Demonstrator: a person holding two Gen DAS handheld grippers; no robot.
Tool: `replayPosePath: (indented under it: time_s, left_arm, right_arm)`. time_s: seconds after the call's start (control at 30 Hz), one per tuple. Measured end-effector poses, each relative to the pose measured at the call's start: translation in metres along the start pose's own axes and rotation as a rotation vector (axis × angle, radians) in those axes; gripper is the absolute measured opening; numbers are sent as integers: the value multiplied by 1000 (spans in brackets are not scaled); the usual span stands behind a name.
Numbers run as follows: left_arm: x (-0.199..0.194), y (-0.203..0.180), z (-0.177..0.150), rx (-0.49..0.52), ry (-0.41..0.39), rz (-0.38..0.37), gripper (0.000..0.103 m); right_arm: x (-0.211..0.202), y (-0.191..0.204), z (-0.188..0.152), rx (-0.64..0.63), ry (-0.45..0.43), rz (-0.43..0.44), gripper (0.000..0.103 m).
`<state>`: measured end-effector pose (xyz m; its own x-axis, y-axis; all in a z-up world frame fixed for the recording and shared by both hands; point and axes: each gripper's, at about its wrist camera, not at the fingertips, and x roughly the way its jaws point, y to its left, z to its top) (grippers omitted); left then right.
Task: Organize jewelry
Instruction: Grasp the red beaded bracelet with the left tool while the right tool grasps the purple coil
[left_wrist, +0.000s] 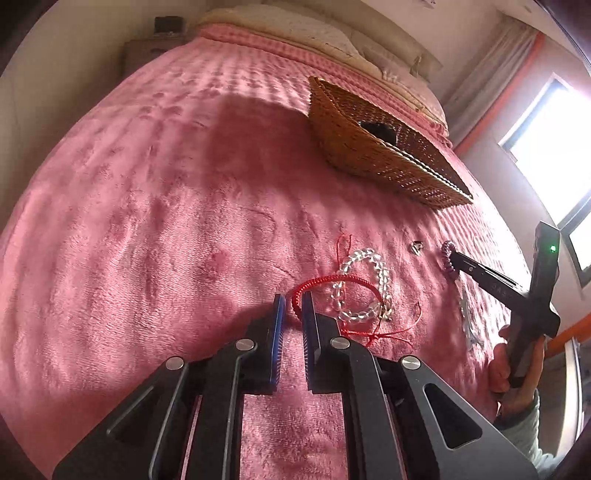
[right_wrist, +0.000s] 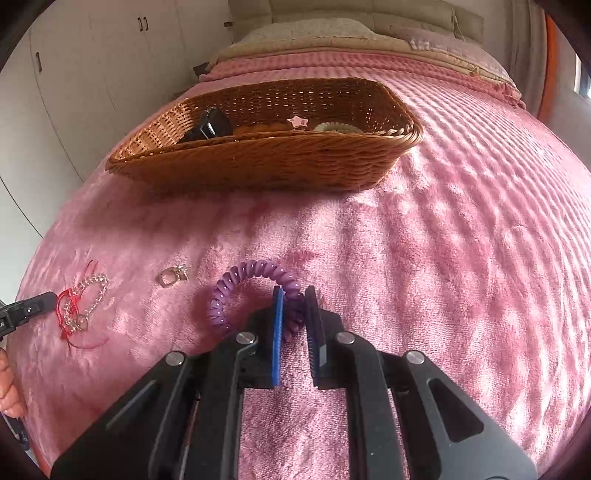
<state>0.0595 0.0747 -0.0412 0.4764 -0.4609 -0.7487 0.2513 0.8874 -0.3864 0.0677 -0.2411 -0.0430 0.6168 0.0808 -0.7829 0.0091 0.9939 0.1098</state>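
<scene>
A red braided cord bracelet (left_wrist: 332, 279) lies on the pink blanket, looped over a clear bead bracelet (left_wrist: 365, 284). My left gripper (left_wrist: 293, 301) is shut on the red cord's left end, down at the blanket. To the right, a purple spiral hair tie (right_wrist: 240, 273) lies flat, and my right gripper (right_wrist: 295, 295) is shut on its right side. In the right wrist view the left gripper (right_wrist: 51, 297) enters from the left edge at the red cord bracelet (right_wrist: 62, 317). In the left wrist view the right gripper (left_wrist: 455, 254) touches the purple tie (left_wrist: 447, 248).
A wicker basket (right_wrist: 258, 166) stands farther back on the bed, holding a black item, a pink star clip and a pale coil tie. A small silver charm (right_wrist: 171, 277) lies between the two grippers. A silvery chain (left_wrist: 467, 325) lies near the person's hand (left_wrist: 517, 369).
</scene>
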Motion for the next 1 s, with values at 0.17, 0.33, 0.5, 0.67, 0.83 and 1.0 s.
replayPosePath:
  time_s: [0.17,0.33,0.5,0.67,0.83,1.0]
  left_arm:
    - [-9,-5,-3,75,8,131,7]
    - [-19,-6,-5,61,-61,125,43]
    - [4,-23,-3,112,-15,158,37]
    - [14,-45,-15,253,-43,311,33]
    - [6,-48,-18,270,-79,295,2]
    - [-21,-49,-12,241,-163,152,2]
  right_arm:
    - [0,0,-1,0,-4,0,10]
    - [-2,-2,-2,13,-5,16,11]
    - [-4,-3,-1,16,-4,33,23]
    - [0,13,0,-56,6,-51,30]
    - [-5,23,-3,-104,-23,-78,10]
    - [-32,30,-3,-140,-118,-95,10]
